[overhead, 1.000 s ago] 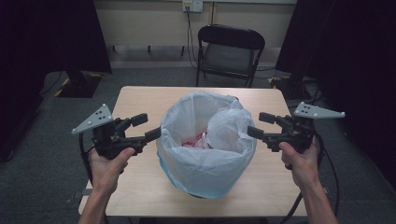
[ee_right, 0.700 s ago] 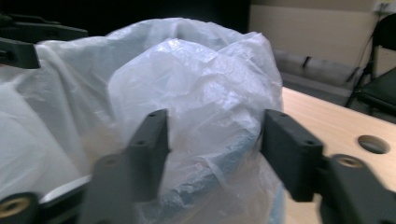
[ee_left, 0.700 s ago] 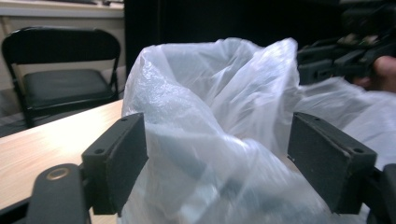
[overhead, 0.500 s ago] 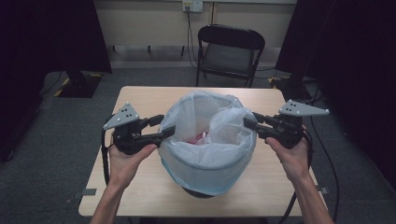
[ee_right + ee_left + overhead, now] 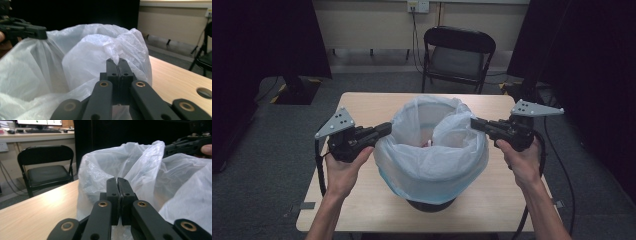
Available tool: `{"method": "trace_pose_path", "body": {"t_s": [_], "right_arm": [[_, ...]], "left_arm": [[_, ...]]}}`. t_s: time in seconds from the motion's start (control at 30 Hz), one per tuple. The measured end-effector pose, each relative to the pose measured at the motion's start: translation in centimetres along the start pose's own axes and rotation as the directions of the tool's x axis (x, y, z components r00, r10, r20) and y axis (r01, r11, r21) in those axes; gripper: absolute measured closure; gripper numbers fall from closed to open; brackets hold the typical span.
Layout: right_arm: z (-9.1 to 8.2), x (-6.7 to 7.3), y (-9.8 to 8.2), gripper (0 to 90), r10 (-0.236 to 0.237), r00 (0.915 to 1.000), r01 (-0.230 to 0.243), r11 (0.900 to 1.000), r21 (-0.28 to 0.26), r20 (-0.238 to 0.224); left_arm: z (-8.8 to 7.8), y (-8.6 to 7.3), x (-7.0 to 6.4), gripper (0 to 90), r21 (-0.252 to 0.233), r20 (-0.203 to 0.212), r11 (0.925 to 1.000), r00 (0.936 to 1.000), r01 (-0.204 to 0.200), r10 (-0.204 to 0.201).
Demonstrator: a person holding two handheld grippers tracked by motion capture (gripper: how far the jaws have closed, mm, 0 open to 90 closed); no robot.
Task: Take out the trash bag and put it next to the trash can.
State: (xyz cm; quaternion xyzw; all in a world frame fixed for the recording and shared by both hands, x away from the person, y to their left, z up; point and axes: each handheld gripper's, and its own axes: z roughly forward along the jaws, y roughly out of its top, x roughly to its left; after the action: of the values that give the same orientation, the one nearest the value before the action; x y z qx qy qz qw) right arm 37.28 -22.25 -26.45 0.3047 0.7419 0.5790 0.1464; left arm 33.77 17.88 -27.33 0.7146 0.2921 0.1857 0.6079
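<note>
A white plastic bag (image 5: 432, 160) lines a dark bin (image 5: 430, 204) at the middle of the wooden table (image 5: 362, 105). My left gripper (image 5: 385, 129) is at the bag's left rim, its jaws shut on the thin film (image 5: 100, 170). My right gripper (image 5: 474, 124) is at the right rim, also shut on the film (image 5: 87, 50). In the right gripper view the bag hangs in pleats from the left gripper (image 5: 43, 33). In the left gripper view the bag rises to a peak at the right gripper (image 5: 167, 148). Something pink (image 5: 428, 144) lies deep inside the bag.
A black folding chair (image 5: 457, 55) stands behind the table's far edge. Cables trail from both grippers down past the table's sides. A round hole (image 5: 204, 92) is cut in the tabletop near the right gripper. Bare wood surrounds the bin.
Both grippers were open and off to the sides of the bag a second ago. They have moved inward to the rim and shut on the film, and the rim is now pulled up.
</note>
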Motion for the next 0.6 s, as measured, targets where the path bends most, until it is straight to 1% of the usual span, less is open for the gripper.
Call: {"method": "trace_pose_path", "body": {"t_s": [0.03, 0.1, 0.17, 0.23, 0.3, 0.37, 0.43, 0.53, 0.6], "right_arm": [[0.0, 0.1, 0.2, 90.0, 0.0, 1.0, 0.0, 1.0, -0.011, -0.009], [-0.1, 0.4, 0.8, 90.0, 0.002, 0.9997, -0.003, 1.0, -0.027, -0.025], [-0.2, 0.8, 1.4, 90.0, -0.004, 0.9993, 0.002, 0.999, -0.045, -0.038], [-0.2, 1.1, 2.0, 90.0, -0.008, 0.9986, 0.005, 0.998, -0.063, -0.053], [-0.3, 1.6, 2.7, 90.0, -0.018, 0.9974, 0.013, 0.997, -0.078, -0.07], [-0.3, 2.1, 3.4, 90.0, -0.025, 0.9955, 0.016, 0.995, -0.096, -0.091], [-0.2, 2.7, 4.2, 90.0, -0.039, 0.9942, 0.028, 0.994, -0.106, -0.1], [0.0, 3.6, 5.3, 90.0, -0.054, 0.9881, 0.037, 0.992, -0.123, -0.144], [0.3, 4.3, 5.5, 90.0, -0.064, 0.9825, 0.041, 0.99, -0.133, -0.175]], "left_arm": [[0.0, 0.3, -0.2, 88.8, -0.005, 0.014, 1.0, 0.9999, -0.002, 0.002], [0.0, 1.1, -0.6, 88.9, -0.02, 0.028, 0.9997, 0.9995, -0.014, 0.014], [-0.1, 1.9, -1.0, 88.9, -0.044, 0.058, 0.999, 0.9982, -0.012, 0.014], [0.0, 2.8, -1.5, 88.9, -0.065, 0.075, 0.9978, 0.997, -0.013, 0.018], [0.2, 3.7, -1.9, 88.9, -0.084, 0.107, 0.9964, 0.9941, -0.007, 0.016], [0.6, 4.5, -2.4, 88.9, -0.096, 0.122, 0.9953, 0.9923, -0.012, 0.024], [0.9, 5.3, -2.9, 88.9, -0.107, 0.139, 0.9941, 0.9898, -0.018, 0.032], [1.6, 6.2, -3.7, 88.8, -0.113, 0.169, 0.9934, 0.9847, -0.024, 0.043], [2.1, 6.3, -4.0, 88.9, -0.113, 0.181, 0.9934, 0.9826, -0.022, 0.042]]}}
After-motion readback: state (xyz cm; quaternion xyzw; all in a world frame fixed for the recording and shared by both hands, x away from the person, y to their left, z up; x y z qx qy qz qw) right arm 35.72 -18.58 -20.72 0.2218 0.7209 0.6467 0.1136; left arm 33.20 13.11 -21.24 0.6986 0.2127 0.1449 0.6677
